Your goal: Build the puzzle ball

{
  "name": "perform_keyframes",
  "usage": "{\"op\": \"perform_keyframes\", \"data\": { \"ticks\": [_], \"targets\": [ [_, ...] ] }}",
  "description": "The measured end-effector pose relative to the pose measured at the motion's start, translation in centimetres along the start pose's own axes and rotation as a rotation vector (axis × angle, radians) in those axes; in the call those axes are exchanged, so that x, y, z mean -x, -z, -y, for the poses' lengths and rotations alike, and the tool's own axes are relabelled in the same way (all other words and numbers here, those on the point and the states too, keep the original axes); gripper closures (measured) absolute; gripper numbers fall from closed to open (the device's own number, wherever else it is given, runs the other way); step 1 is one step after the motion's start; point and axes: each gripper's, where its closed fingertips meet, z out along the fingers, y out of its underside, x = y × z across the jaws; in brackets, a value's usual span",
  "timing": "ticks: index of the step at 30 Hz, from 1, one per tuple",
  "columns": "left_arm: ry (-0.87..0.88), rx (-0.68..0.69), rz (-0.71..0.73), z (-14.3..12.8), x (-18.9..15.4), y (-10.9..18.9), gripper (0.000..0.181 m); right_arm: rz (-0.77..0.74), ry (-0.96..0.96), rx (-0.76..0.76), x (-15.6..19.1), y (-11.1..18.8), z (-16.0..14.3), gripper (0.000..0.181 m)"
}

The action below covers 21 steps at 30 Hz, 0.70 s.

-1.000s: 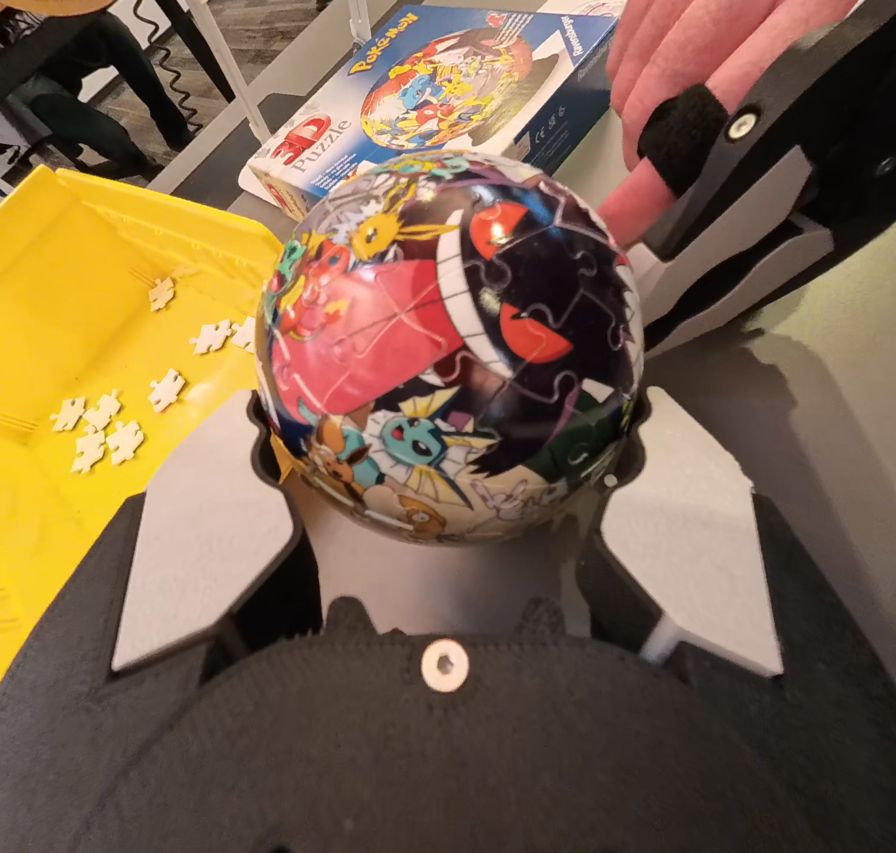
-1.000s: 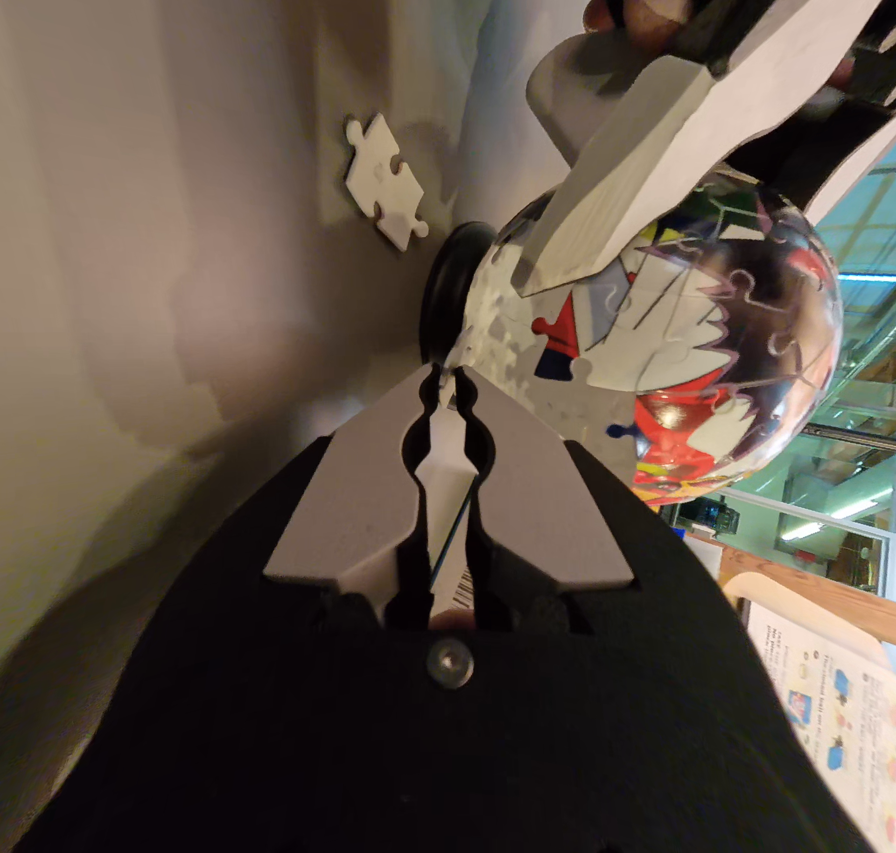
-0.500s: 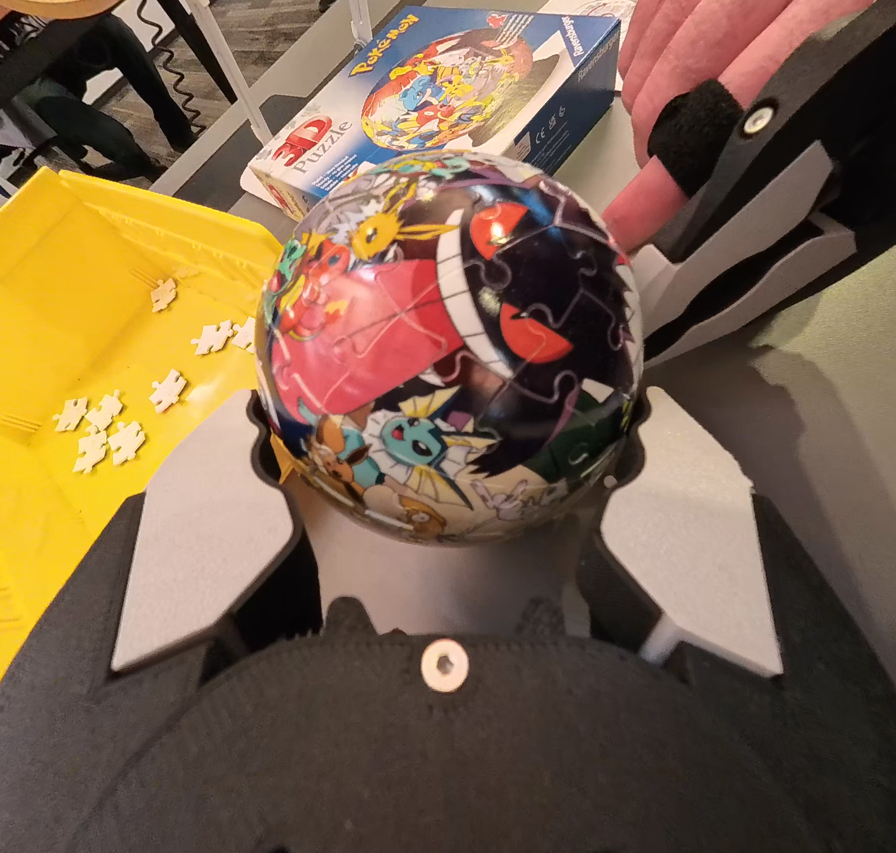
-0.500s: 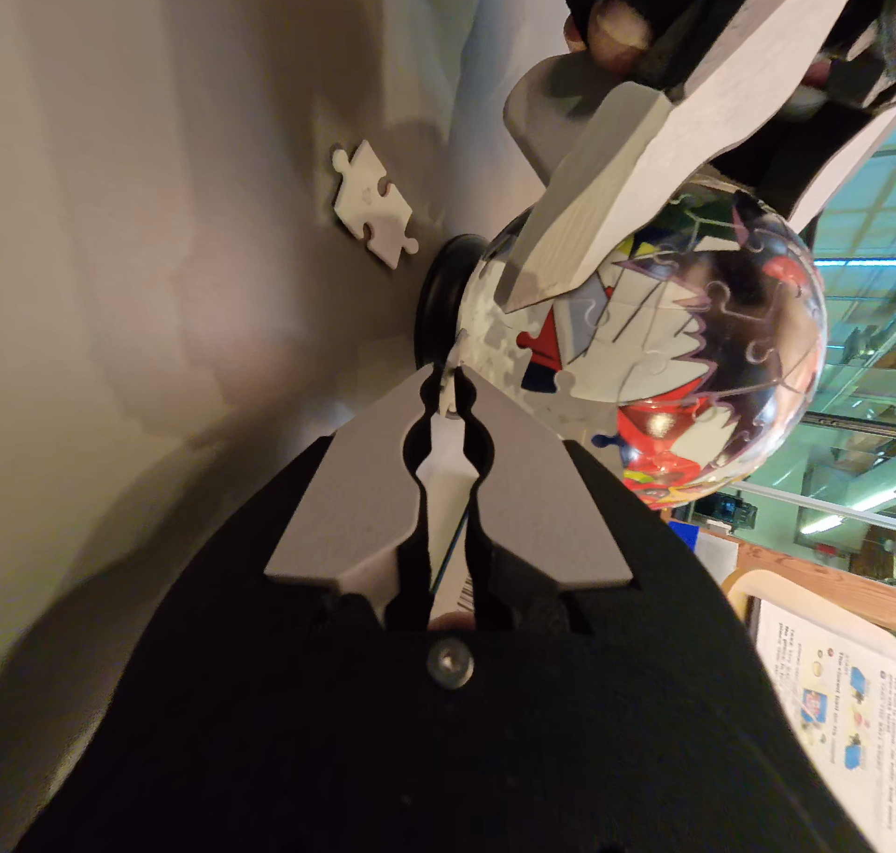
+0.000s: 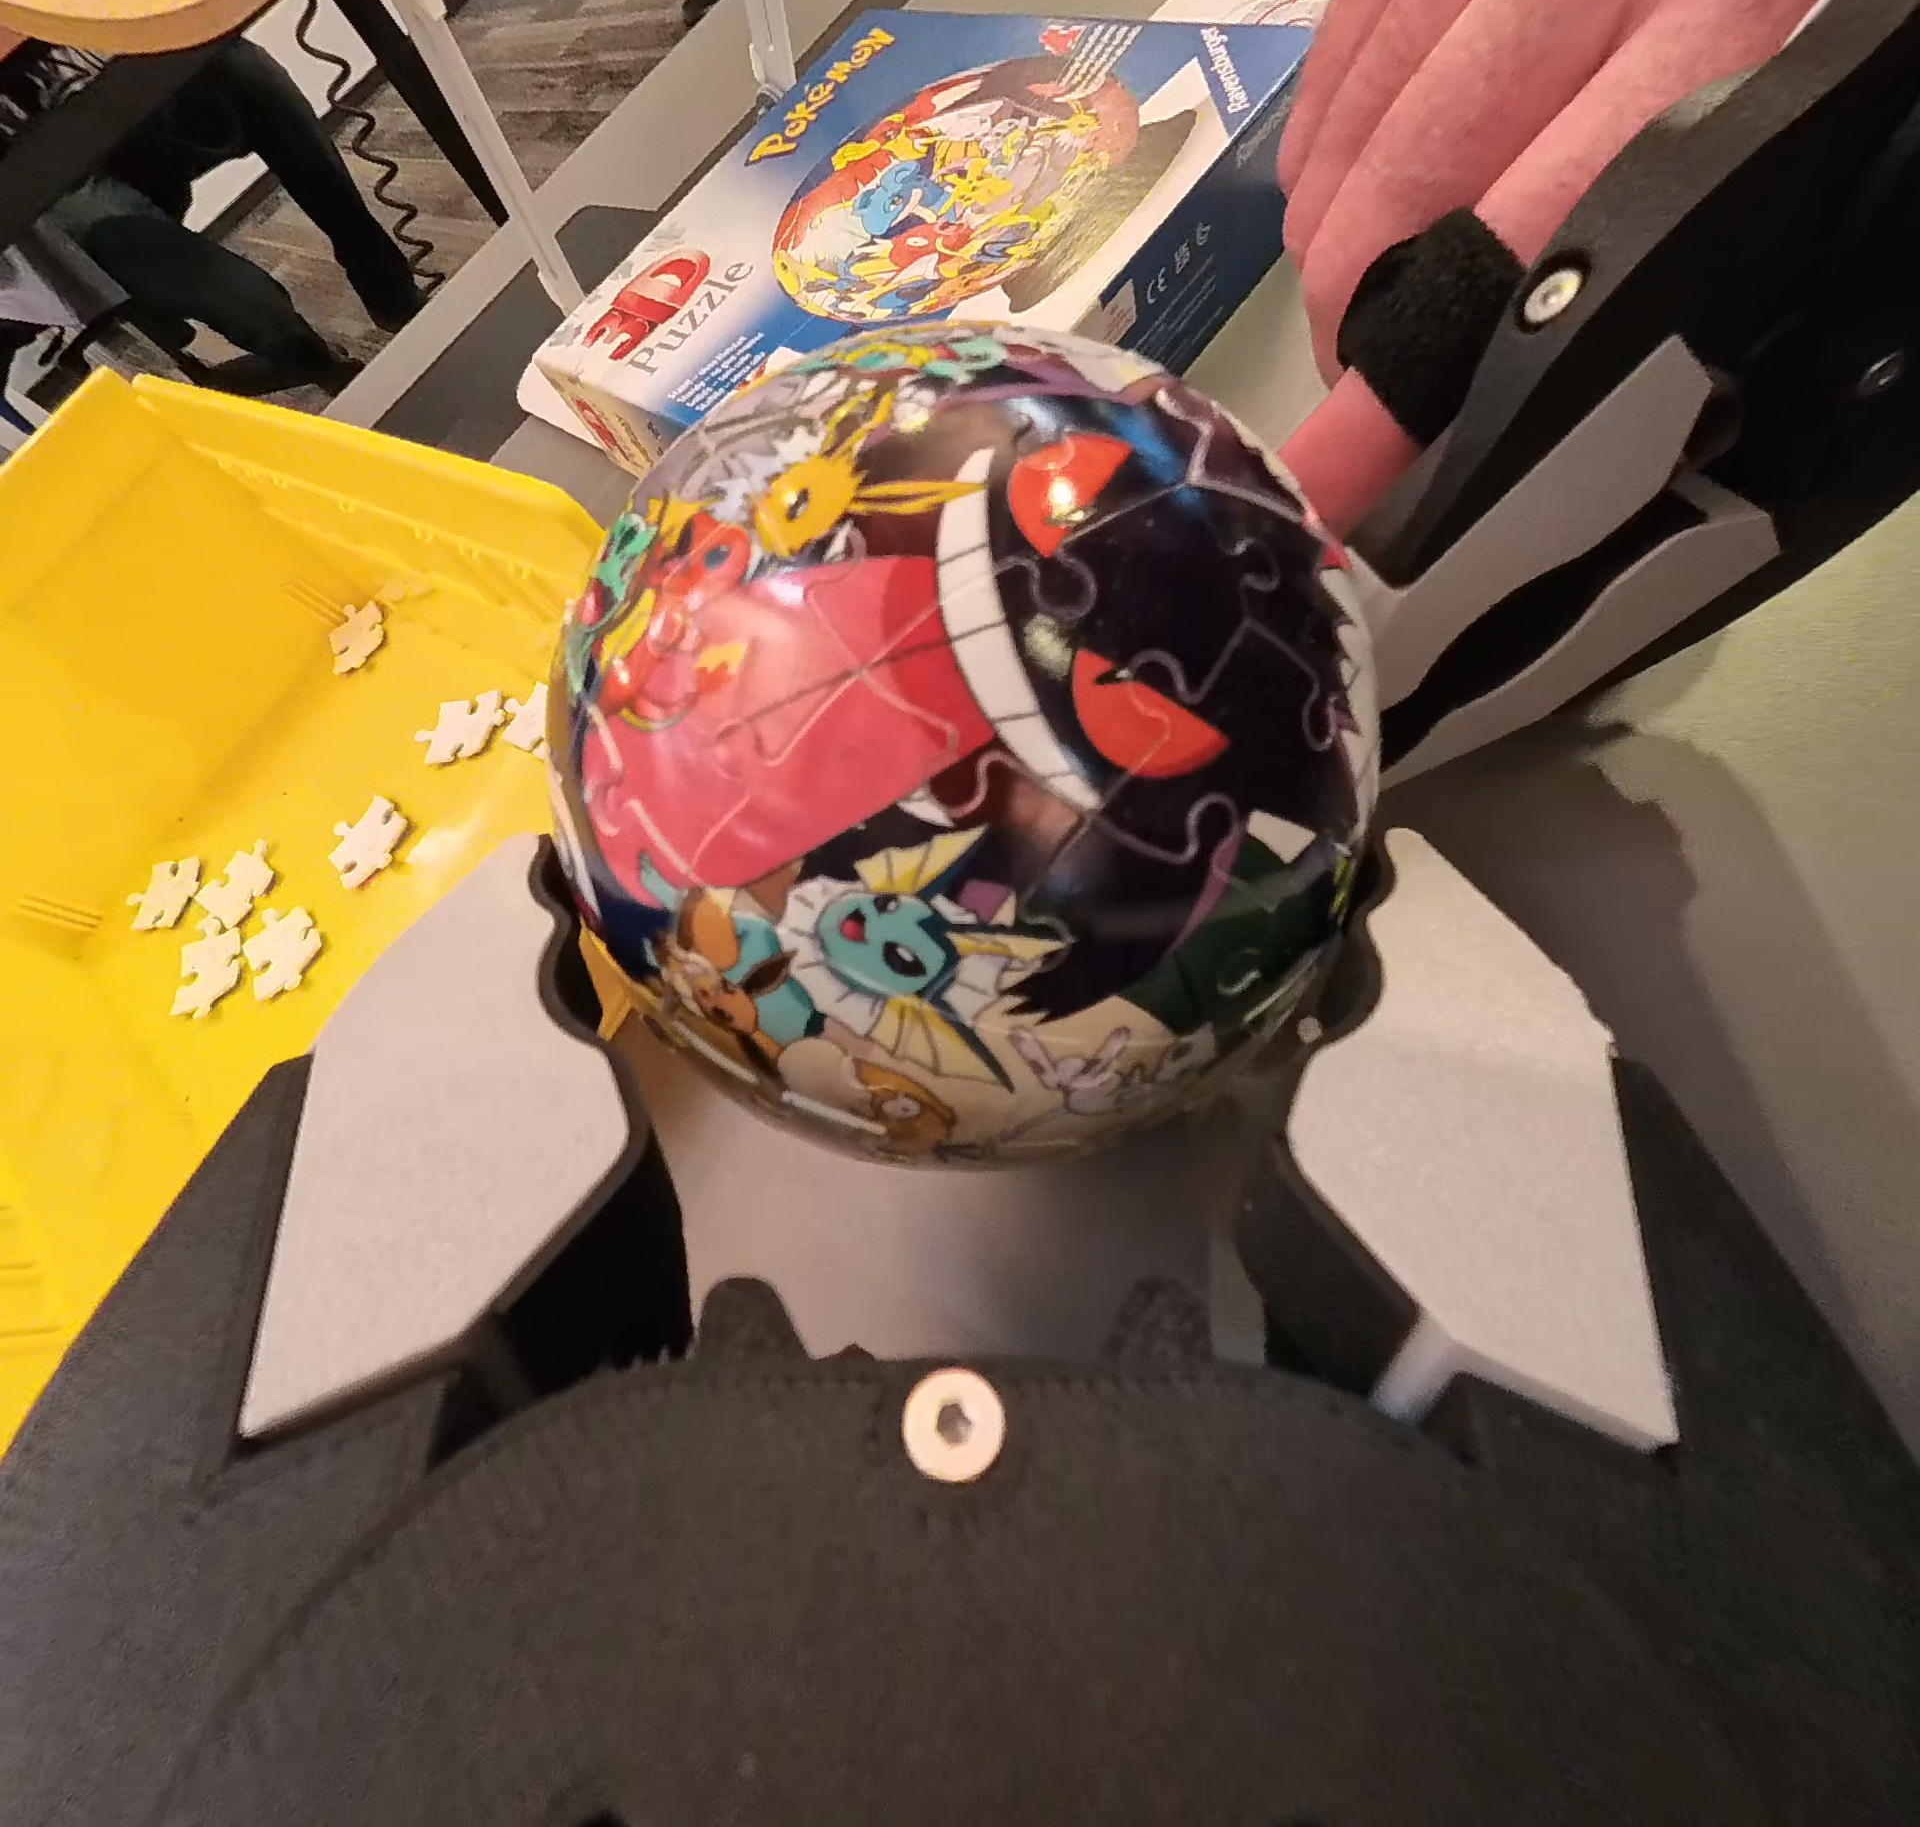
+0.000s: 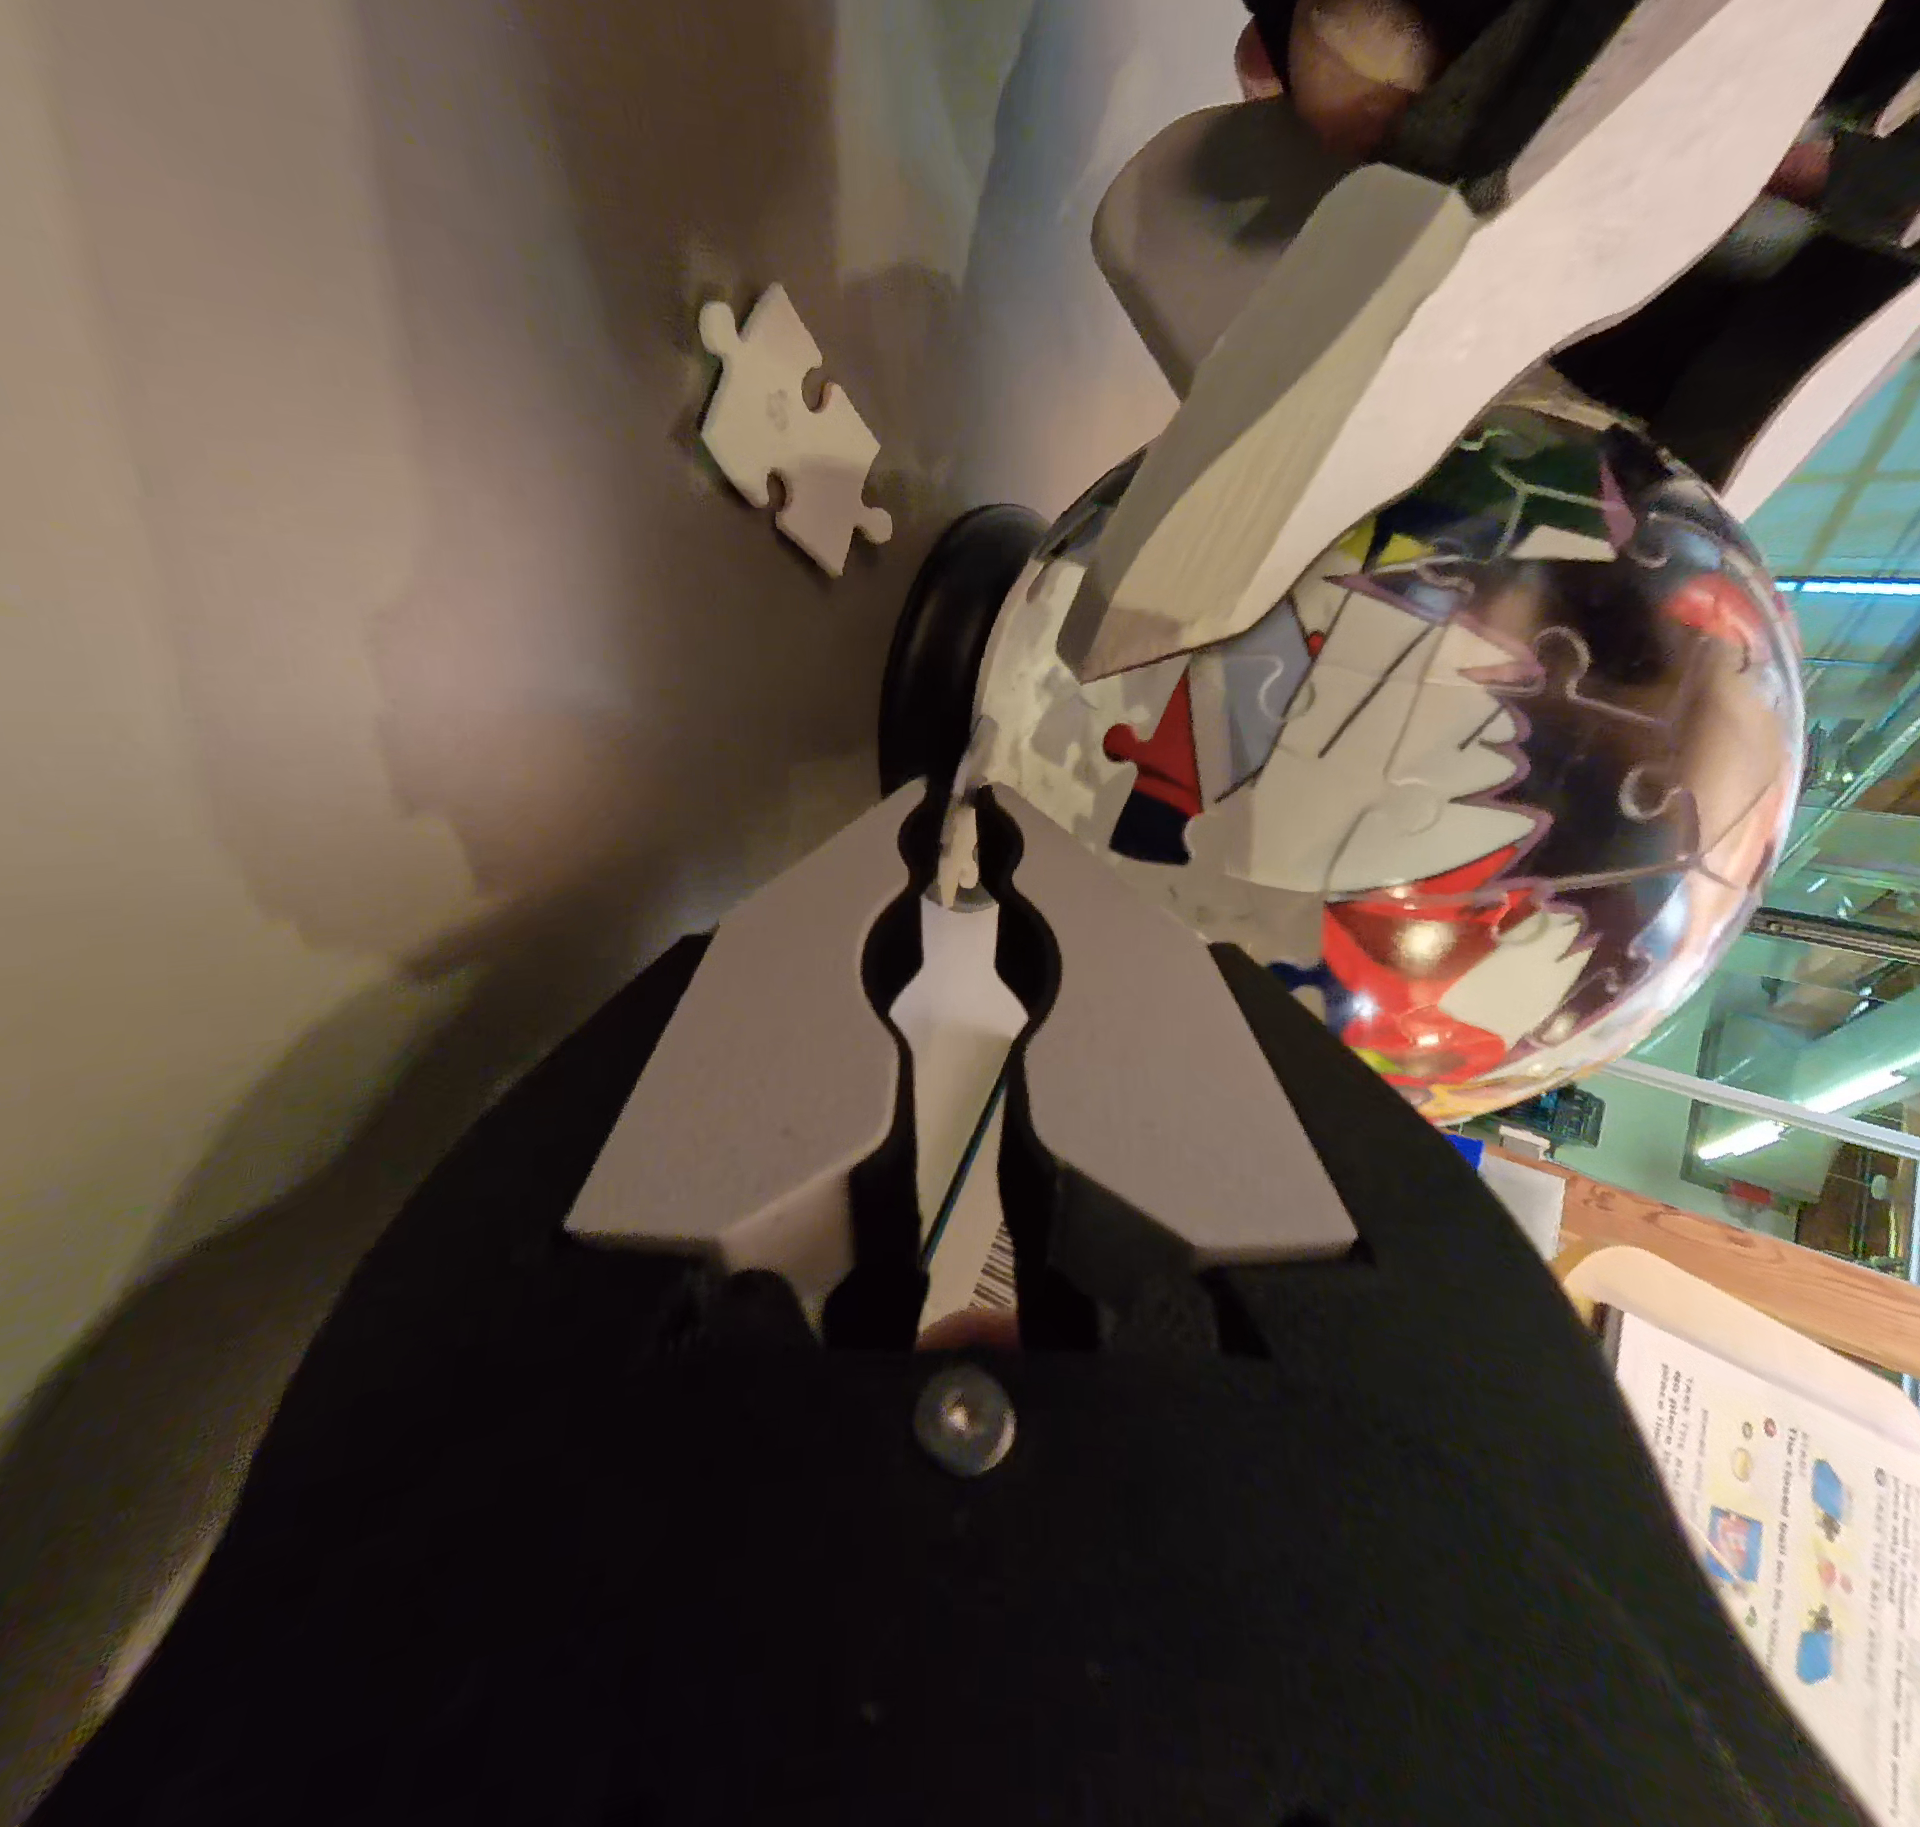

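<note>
The colourful puzzle ball sits between the two fingers of my left gripper, which is shut on its sides. In the right wrist view the ball rests on a black ring stand on the table. My right gripper is shut on a small white puzzle piece, held at the ball's lower part beside the stand. The right gripper also shows in the left wrist view, held by a hand against the ball's far right side. One left finger crosses the ball.
A yellow tray at the left holds several loose white pieces. The blue puzzle box lies behind the ball. One loose piece lies face down on the table beside the stand. An instruction sheet lies at the right.
My right gripper has shifted slightly along the ball's lower side with the piece in it. The ball and my left gripper have stayed in place.
</note>
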Motion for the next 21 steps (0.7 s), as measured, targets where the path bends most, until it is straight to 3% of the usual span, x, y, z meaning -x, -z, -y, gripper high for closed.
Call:
{"op": "perform_keyframes", "data": {
  "ticks": [21],
  "targets": [
    [-0.009,-0.001,0.002,0.02,0.06,0.04,0.045,0.049,0.083,0.024,-0.12,-0.13,0.05,0.179]
  ]
}}
